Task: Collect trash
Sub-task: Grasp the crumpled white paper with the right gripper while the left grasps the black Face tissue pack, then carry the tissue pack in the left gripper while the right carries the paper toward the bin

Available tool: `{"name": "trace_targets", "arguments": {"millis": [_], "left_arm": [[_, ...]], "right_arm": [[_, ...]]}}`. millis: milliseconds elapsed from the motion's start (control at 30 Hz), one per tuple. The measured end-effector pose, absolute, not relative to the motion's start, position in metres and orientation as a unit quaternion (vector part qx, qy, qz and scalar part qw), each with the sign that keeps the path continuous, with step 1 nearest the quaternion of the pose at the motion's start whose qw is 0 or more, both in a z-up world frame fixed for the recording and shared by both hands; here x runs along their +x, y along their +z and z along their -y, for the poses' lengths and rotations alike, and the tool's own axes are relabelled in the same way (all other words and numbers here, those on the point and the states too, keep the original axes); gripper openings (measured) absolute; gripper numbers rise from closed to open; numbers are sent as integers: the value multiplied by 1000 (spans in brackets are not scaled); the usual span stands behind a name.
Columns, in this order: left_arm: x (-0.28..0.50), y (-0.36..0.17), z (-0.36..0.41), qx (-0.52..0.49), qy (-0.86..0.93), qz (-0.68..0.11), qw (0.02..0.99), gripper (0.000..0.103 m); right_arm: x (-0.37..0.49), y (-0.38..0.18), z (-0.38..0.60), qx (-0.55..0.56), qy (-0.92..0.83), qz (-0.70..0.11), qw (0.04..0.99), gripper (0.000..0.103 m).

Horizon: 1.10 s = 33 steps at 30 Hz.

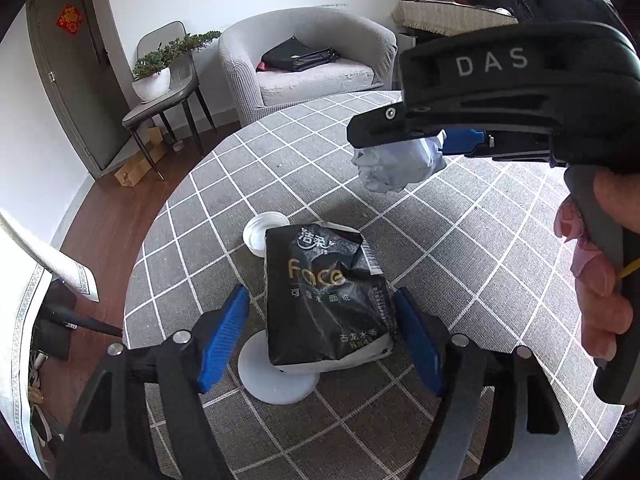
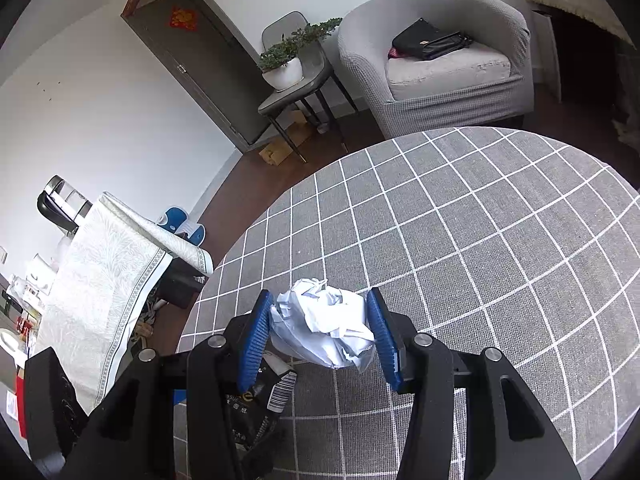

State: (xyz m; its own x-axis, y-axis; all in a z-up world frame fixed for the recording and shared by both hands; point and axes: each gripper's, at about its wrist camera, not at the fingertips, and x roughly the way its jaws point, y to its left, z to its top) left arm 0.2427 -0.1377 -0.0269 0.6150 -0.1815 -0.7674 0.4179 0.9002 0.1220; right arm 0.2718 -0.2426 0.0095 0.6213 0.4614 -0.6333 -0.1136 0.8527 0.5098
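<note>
One crumpled white paper wad (image 2: 324,326) was pinched between the two blue pads of the right gripper (image 2: 322,334), held clear above the table (image 2: 480,220). In the left wrist view that wad (image 1: 400,162) hung at 1 o'clock from the centre. One black tissue pack (image 1: 326,296) lay on the table between the spread pads of the left gripper (image 1: 320,326), neither pad touching it. Two white round lids showed: one lid (image 1: 260,232) at the pack's 11 o'clock, partly under its far end, and a larger white disc (image 1: 276,376) under its near end at 6 o'clock.

The round table, under a grey checked cloth, had bare cloth from 12 to 4 o'clock of the pack. Its far edge curved from 9 to 1 o'clock, with wooden floor (image 1: 104,208) beyond. One grey armchair (image 1: 312,60) carrying one black bag (image 1: 298,56) stood past the edge at 12 o'clock; one chair (image 1: 168,92) bearing one potted plant (image 1: 154,76) stood at 10 o'clock.
</note>
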Motion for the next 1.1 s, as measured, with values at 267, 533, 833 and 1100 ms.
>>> {"name": "trace_targets", "arguments": {"millis": [267,533,833,1100], "left_arm": [[242,-24,138,131,-177,-404,888,58],[240,-9,119,87,-183,-390,898,57],[232,13,71,10,-159,-375,913,57],[227,17,37,-10,-126,-375,918,57]], "right_arm": [[268,16,245,204,161,-402,878,49],[266,27,240,198,161,-395,883,49],[262,45,212,175,182,-385,888,49],[258,61,191,165,202,-374,890,49]]}}
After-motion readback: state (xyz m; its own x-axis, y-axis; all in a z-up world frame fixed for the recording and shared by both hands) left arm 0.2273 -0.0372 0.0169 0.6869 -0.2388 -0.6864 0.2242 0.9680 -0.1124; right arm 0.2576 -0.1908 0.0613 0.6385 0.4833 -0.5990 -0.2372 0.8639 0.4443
